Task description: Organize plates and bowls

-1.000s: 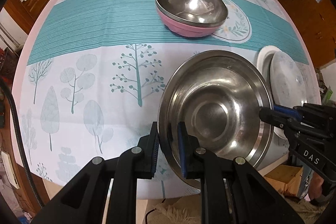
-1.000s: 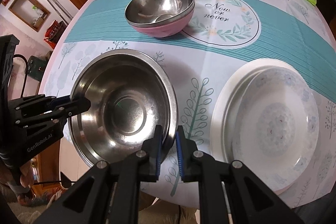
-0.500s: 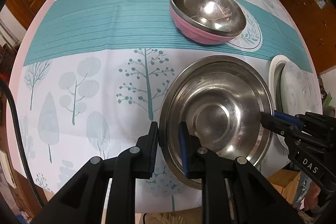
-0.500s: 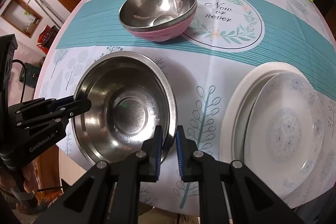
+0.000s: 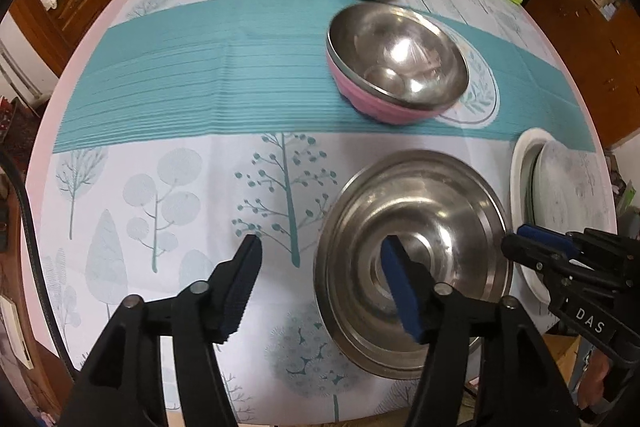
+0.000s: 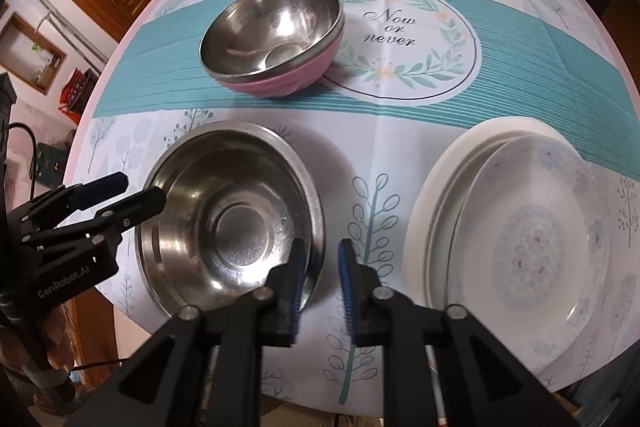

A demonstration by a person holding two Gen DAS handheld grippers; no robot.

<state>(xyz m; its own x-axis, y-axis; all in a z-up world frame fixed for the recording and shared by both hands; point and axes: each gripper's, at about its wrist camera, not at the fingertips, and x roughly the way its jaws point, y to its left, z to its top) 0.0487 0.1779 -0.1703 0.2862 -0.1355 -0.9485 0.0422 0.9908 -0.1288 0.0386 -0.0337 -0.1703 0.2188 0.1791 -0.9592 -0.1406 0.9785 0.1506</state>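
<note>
Wide steel basin (image 6: 232,223) resting near the counter (image 5: 180,187) edge; left claw (image 5: 320,283) spread wide, right claw (image 6: 320,267) slightly parted astride its rim; lift both clear vertically to avoid dragging it.

Looked down and forward along the fingers from the near table edge, both close; shared the wide steel basin (image 5: 412,259) (image 6: 232,223), at 4 o'clock left, 9 o'clock right.
</note>
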